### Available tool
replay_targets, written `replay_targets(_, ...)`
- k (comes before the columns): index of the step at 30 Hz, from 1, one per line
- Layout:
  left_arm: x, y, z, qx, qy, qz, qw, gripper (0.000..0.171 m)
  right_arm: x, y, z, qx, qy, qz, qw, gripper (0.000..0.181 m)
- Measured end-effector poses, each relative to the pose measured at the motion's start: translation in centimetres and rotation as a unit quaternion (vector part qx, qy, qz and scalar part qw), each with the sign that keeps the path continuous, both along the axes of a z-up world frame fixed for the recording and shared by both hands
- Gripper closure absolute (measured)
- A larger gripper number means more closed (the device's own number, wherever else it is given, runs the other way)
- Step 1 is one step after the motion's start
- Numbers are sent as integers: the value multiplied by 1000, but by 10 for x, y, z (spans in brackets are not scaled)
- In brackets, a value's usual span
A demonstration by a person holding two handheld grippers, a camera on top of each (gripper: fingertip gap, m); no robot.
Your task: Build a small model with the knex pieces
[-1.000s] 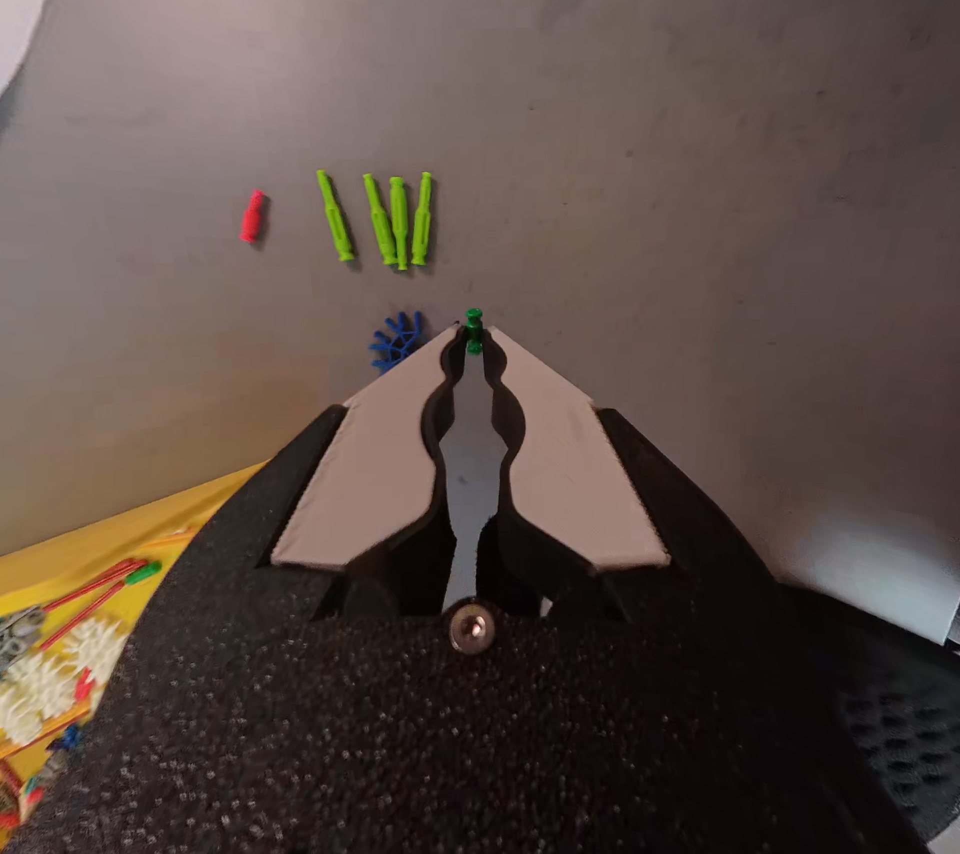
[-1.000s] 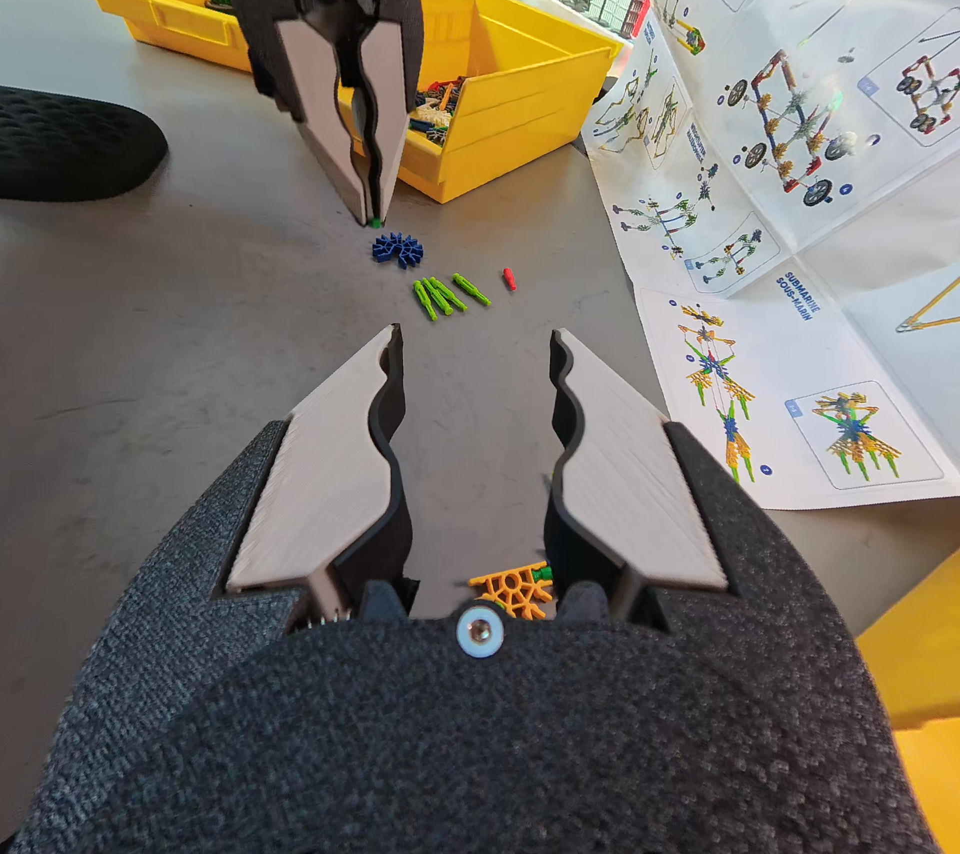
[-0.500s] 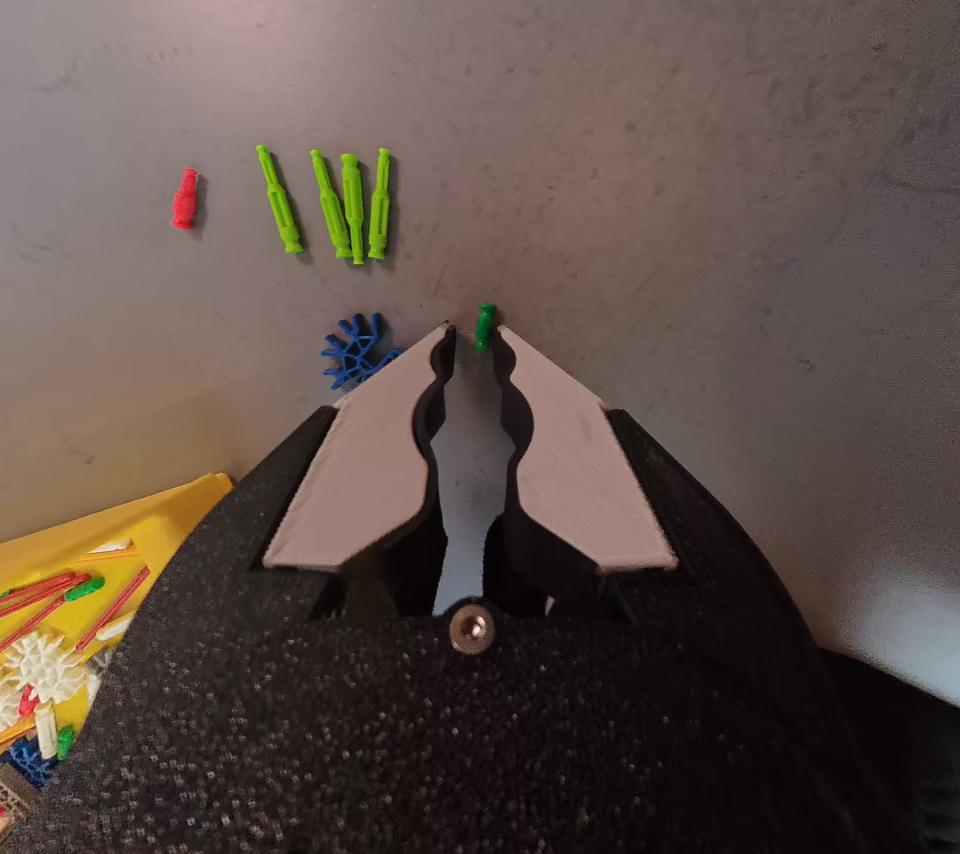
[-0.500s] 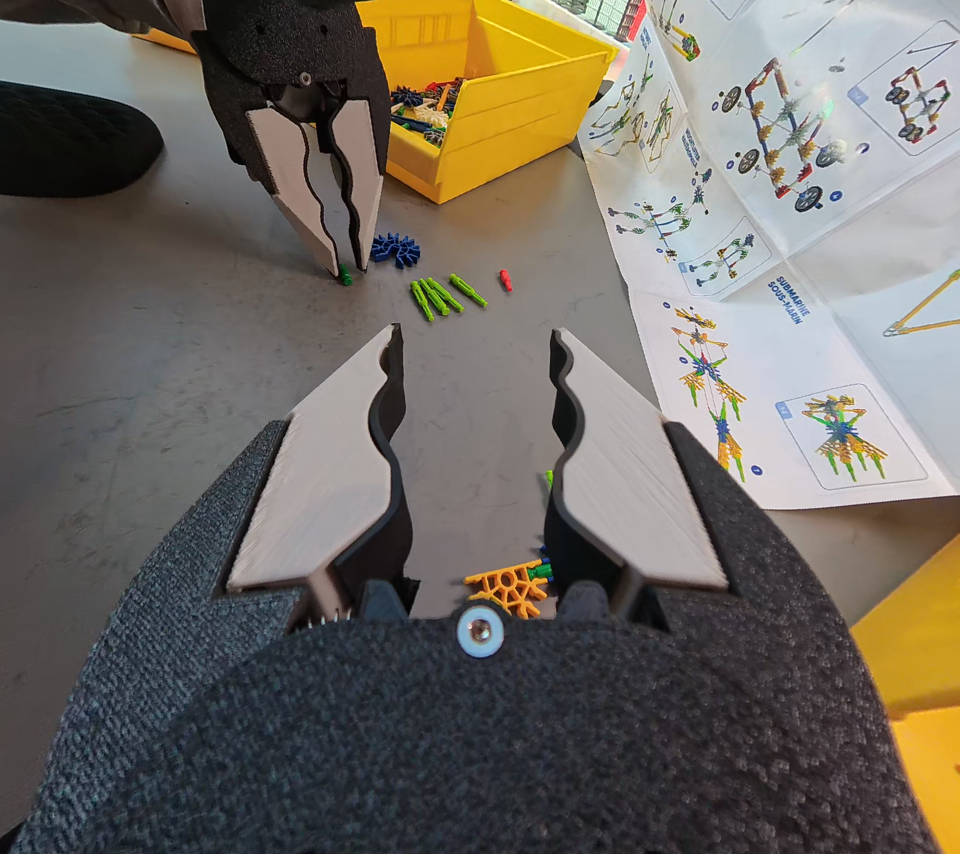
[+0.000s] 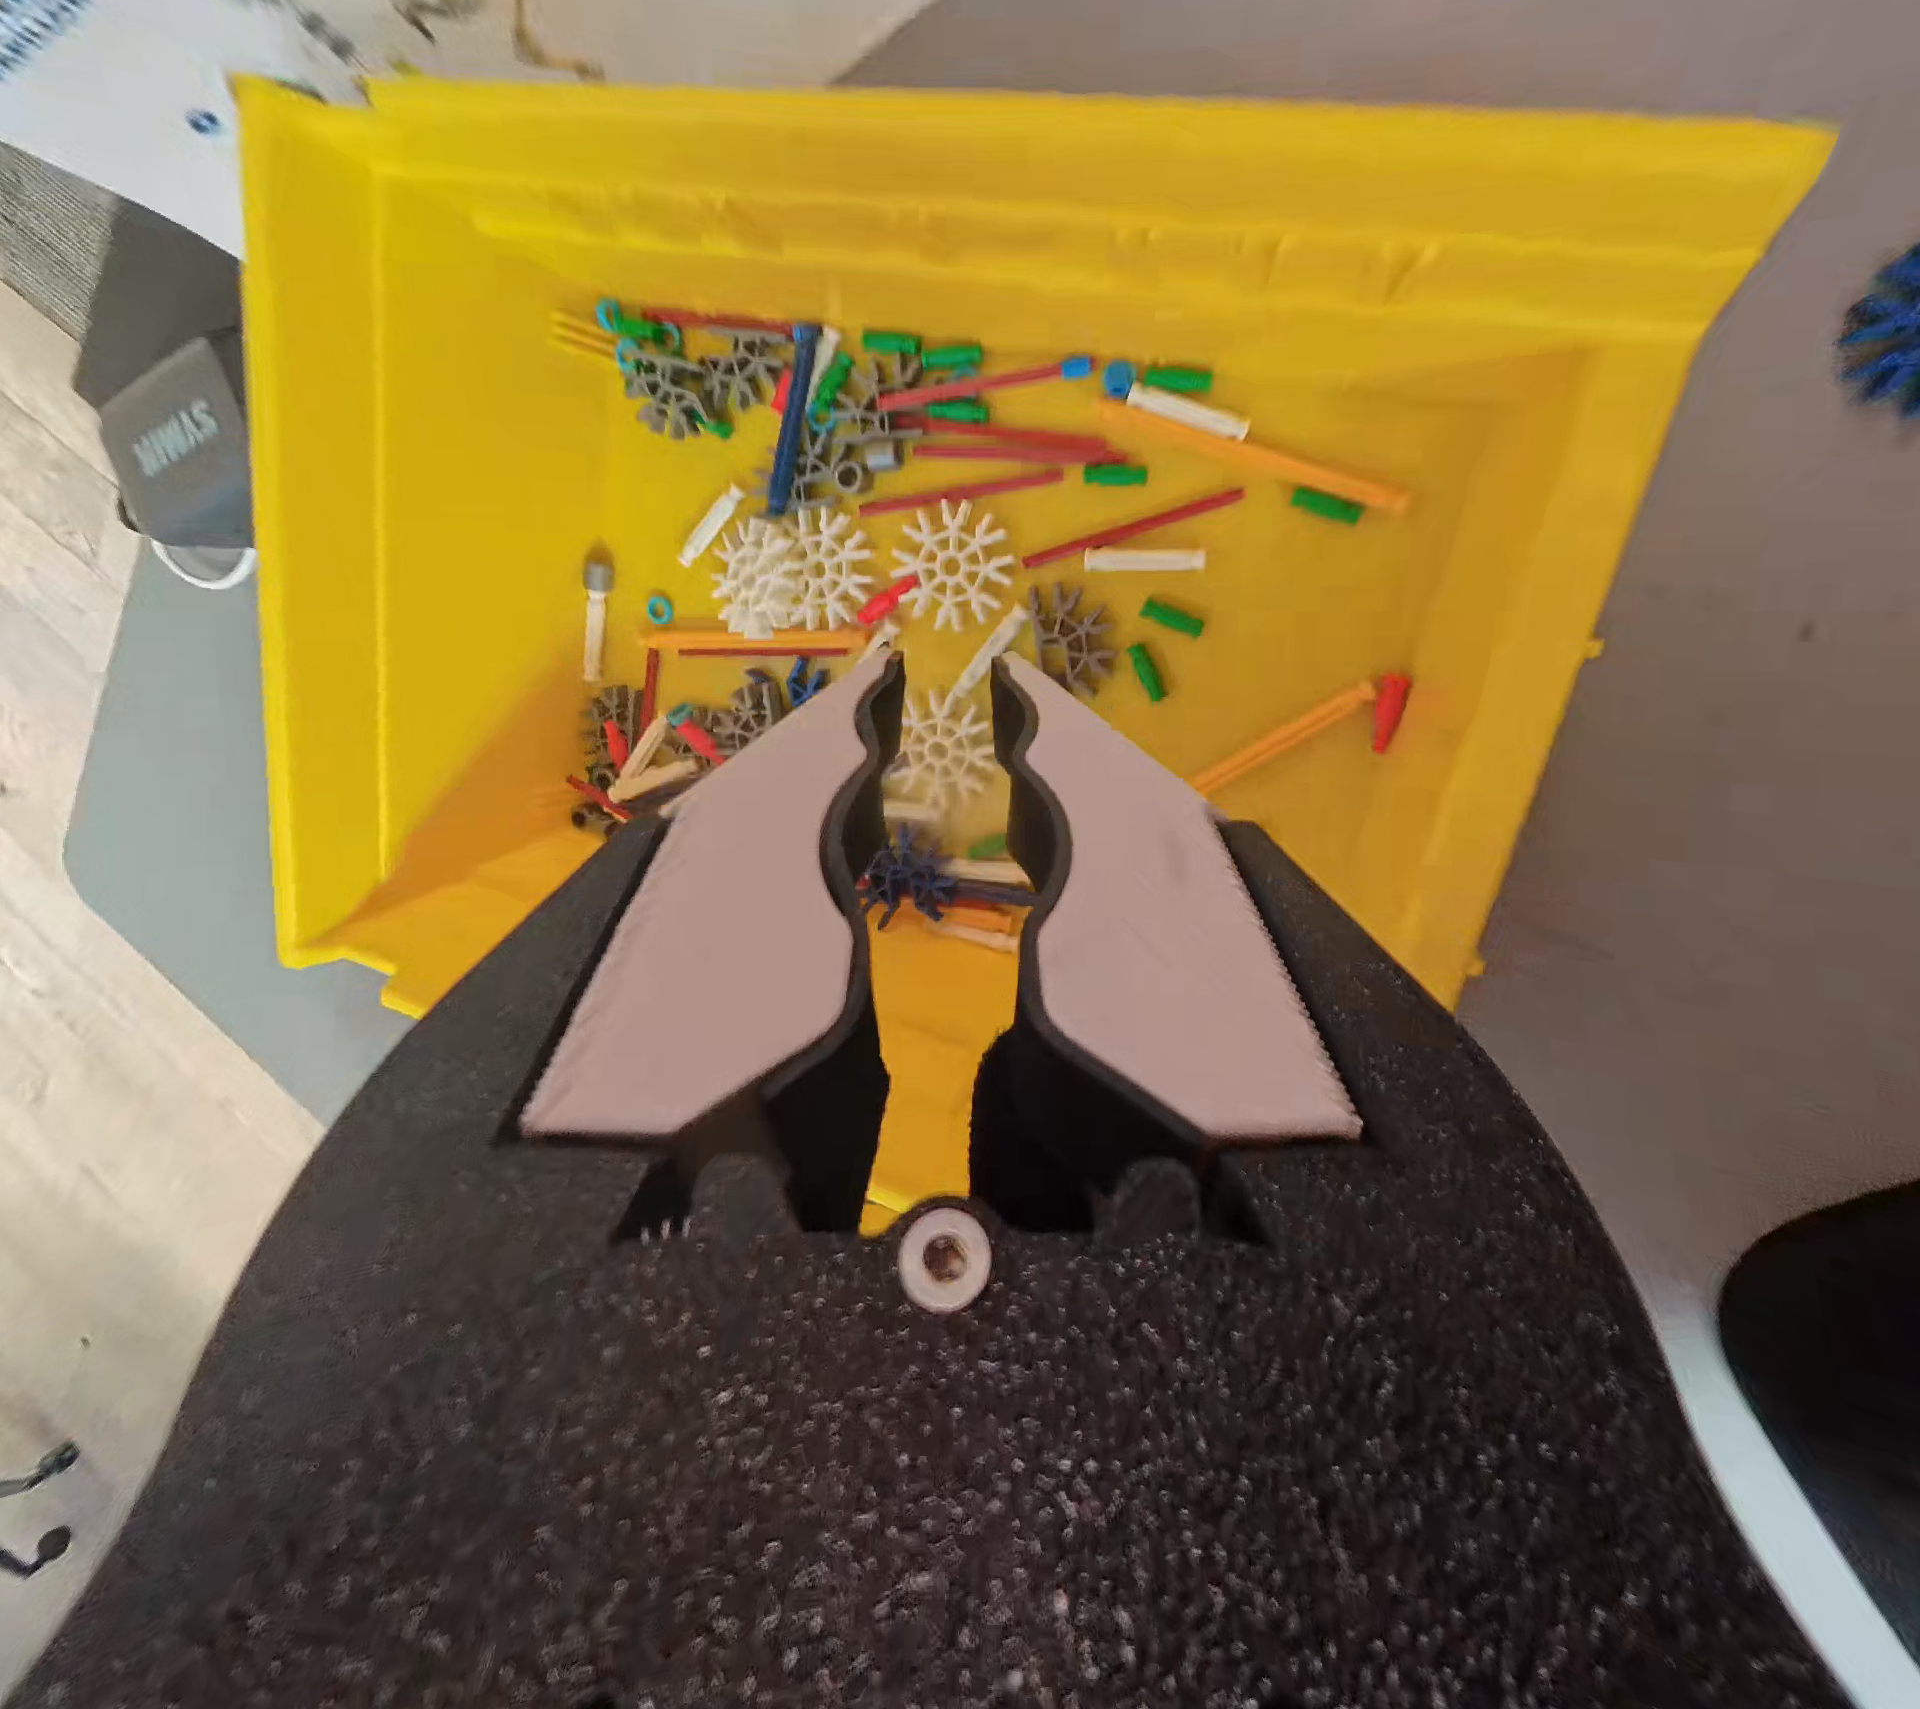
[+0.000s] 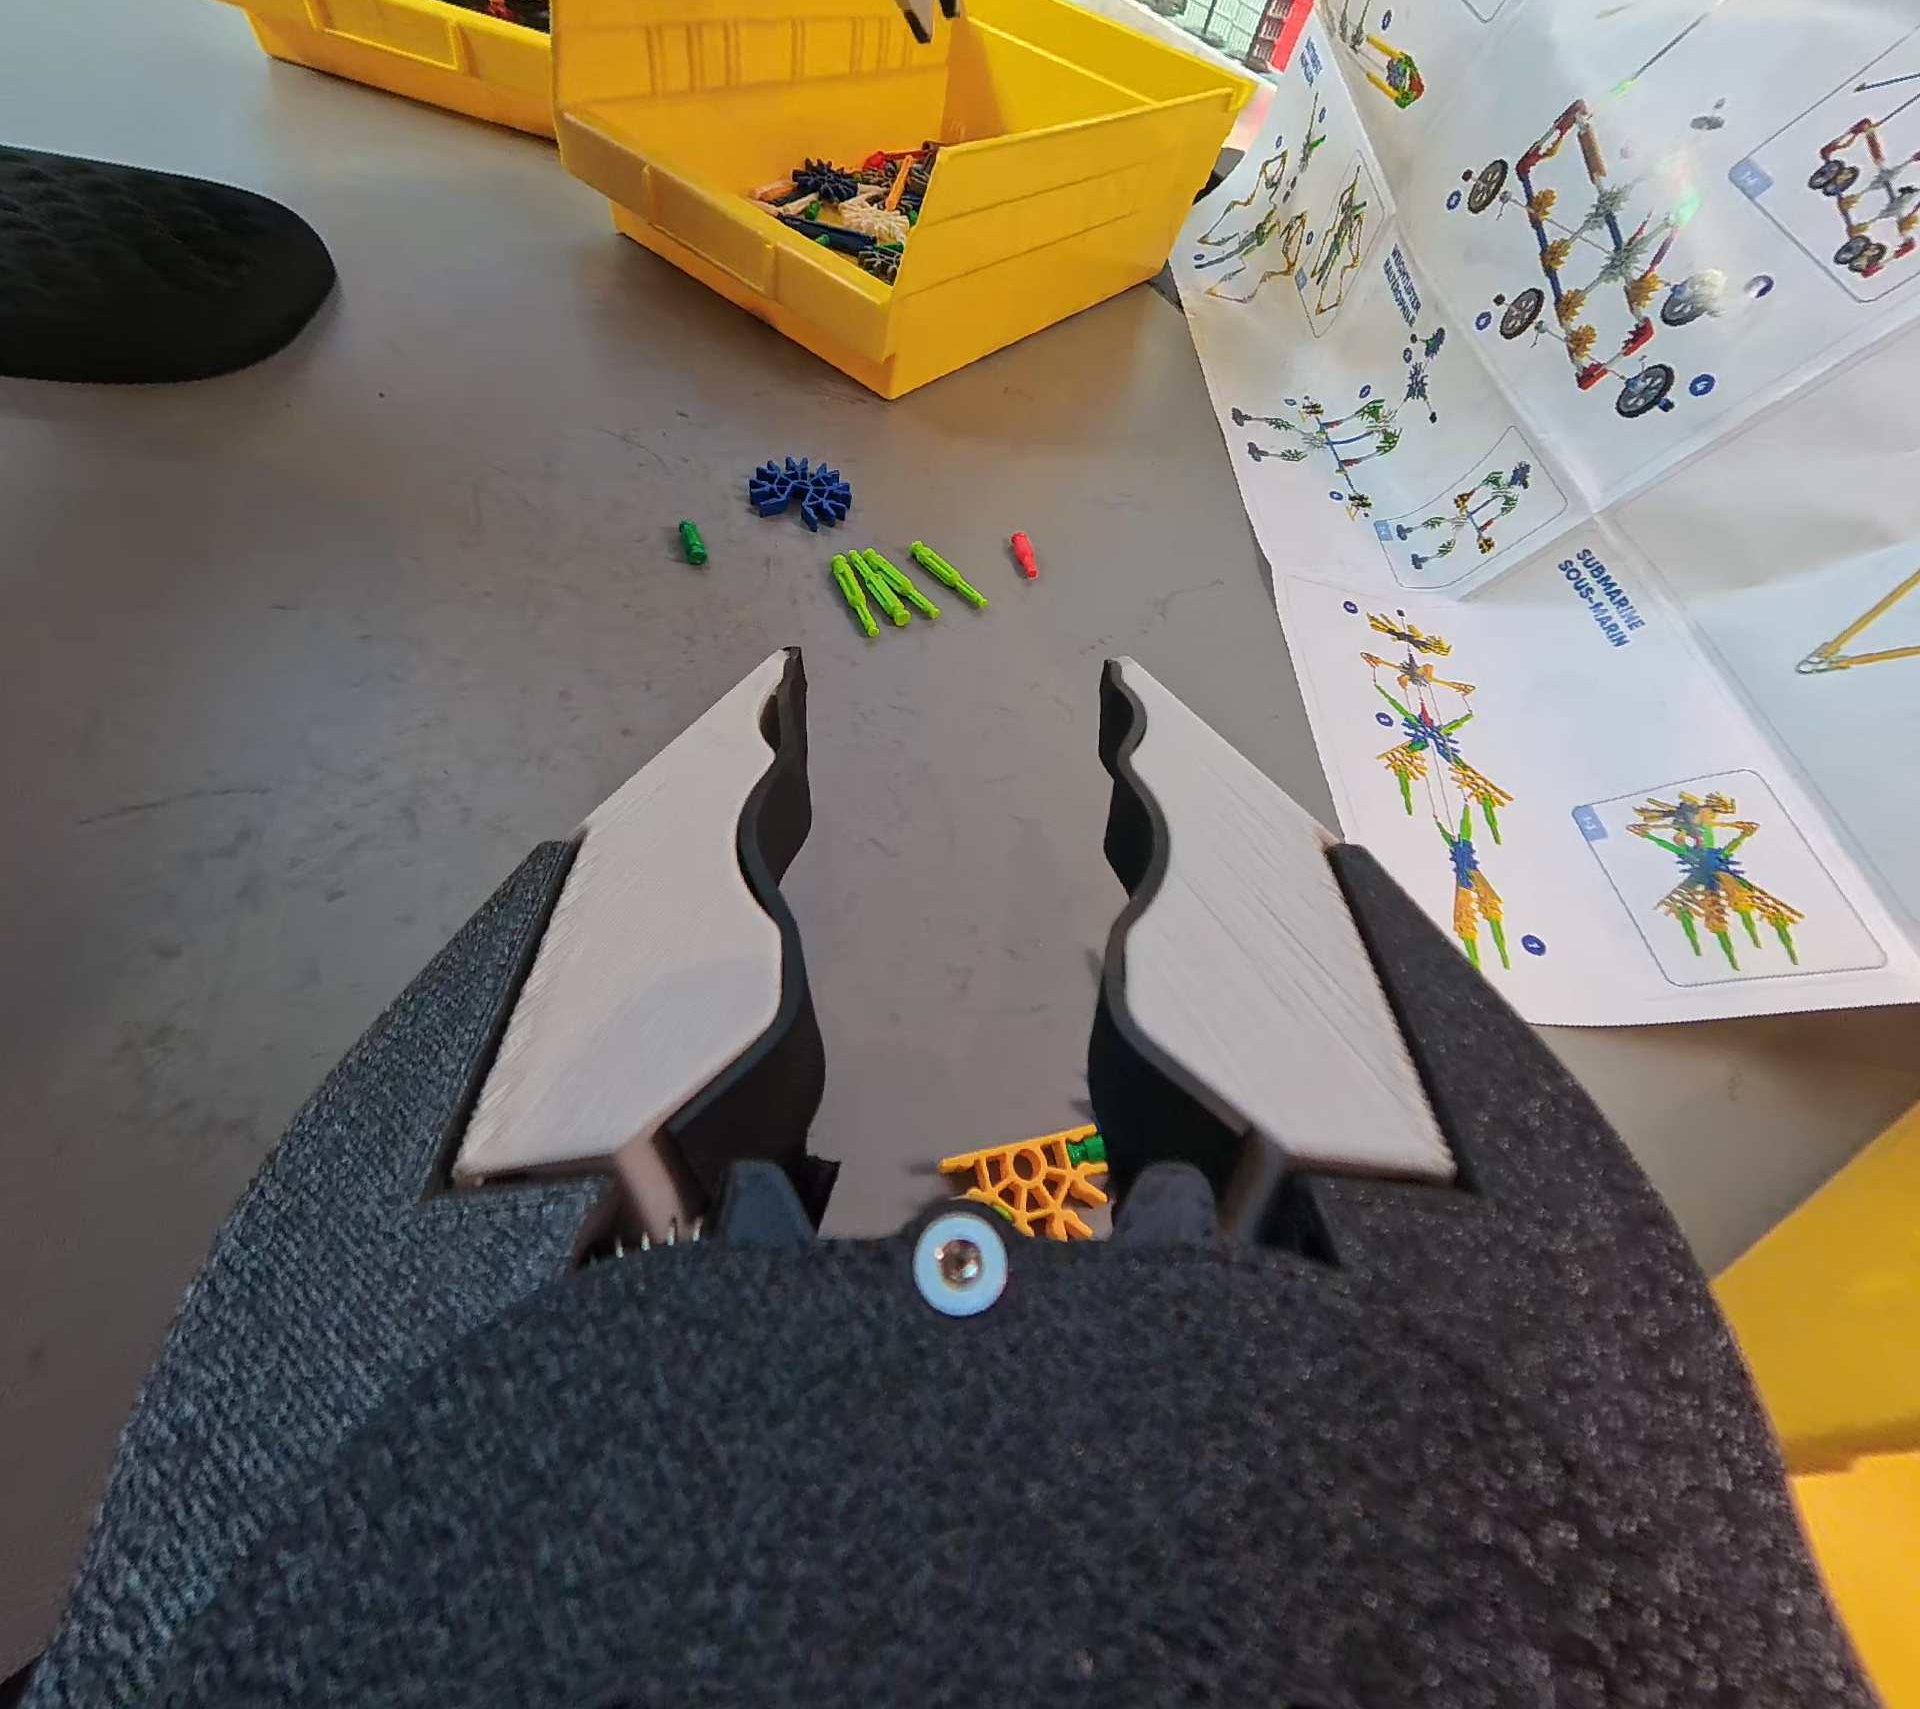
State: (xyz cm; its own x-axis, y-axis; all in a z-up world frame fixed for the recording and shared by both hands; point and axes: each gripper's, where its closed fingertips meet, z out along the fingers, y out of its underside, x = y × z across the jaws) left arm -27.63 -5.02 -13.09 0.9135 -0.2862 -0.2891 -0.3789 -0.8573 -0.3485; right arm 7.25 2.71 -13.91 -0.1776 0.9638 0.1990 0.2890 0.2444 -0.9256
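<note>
Left gripper (image 5: 943, 672): suspended above the near yellow bin (image 6: 1049, 205), which stands toward the far edge of the bench (image 6: 312, 724); jaws slightly parted, nothing between them. Directly beneath the tips lies a white snowflake connector (image 5: 940, 750) among loose rods and connectors on the bin floor; contact with any part is not evident. A second yellow bin (image 6: 343, 7) stands behind and to the left. On the bare bench in front of the bins, left to right: a dark green peg (image 6: 692, 542), a blue connector (image 6: 800, 493), four lime rods (image 6: 899, 587) lying close together, and a red peg (image 6: 1024, 556). Right gripper (image 6: 948, 660): low over the bench, just short of the lime rods, jaws spread wide and empty; an orange connector (image 6: 1029, 1181) lies beneath its body. An instruction sheet (image 6: 1558, 516) covers the right edge of the bench. Hazards: bin contents are densely tangled, so closing there may catch several pieces or none; the small pegs are round and may roll if nudged.
</note>
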Motion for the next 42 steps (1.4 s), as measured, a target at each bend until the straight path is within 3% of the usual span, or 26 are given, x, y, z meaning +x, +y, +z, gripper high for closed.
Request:
replay_targets(4, -23, -16, -53, -93, 7, -6, 996, 155, 0, 2, -1, -2, -1, -4, 1000, 127)
replay_targets(9, -23, -25, -83, -153, 6, -23, 988, 161, 0, 6, -5, -9, -5, -7, 1000, 127)
replay_targets(16, 11, -38, -83, -190, -32, -106, 976, 163, 0, 7, -9, -12, -12, -7, 1000, 127)
replay_targets(21, 4, -45, -91, -206, 37, -168, 963, 156, -1, 6, -12, -15, -17, -4, 1000, 127)
replay_targets(24, 3, -47, -97, -215, 52, -200, 955, 162, -1, 5, -14, -12, -21, -3, 1000, 127)
replay_targets(31, 2, -47, -95, -206, 45, -178, 961, 166, -1, 5, -14, -11, -21, -5, 1000, 127)
replay_targets(33, 5, -39, -77, -168, 65, -182, 967, 166, -1, 5, -13, -10, -19, -5, 1000, 127)
replay_targets(36, 56, -8, -12, -27, 19, -183, 983, 166, -2, 6, -14, -13, -19, -6, 1000, 127)
replay_targets(38, 118, -2, 24, 38, -43, -221, 974, 166, -2, 7, -16, -15, -22, -6, 1000, 127)
replay_targets(40, 182, -8, 31, 59, -84, -273, 957, 165, -3, 5, -16, -15, -24, -4, 1000, 127)
replay_targets(42, 223, -9, 13, 65, -91, -288, 951, 165, -2, 4, -15, -8, -23, -2, 1000, 127)
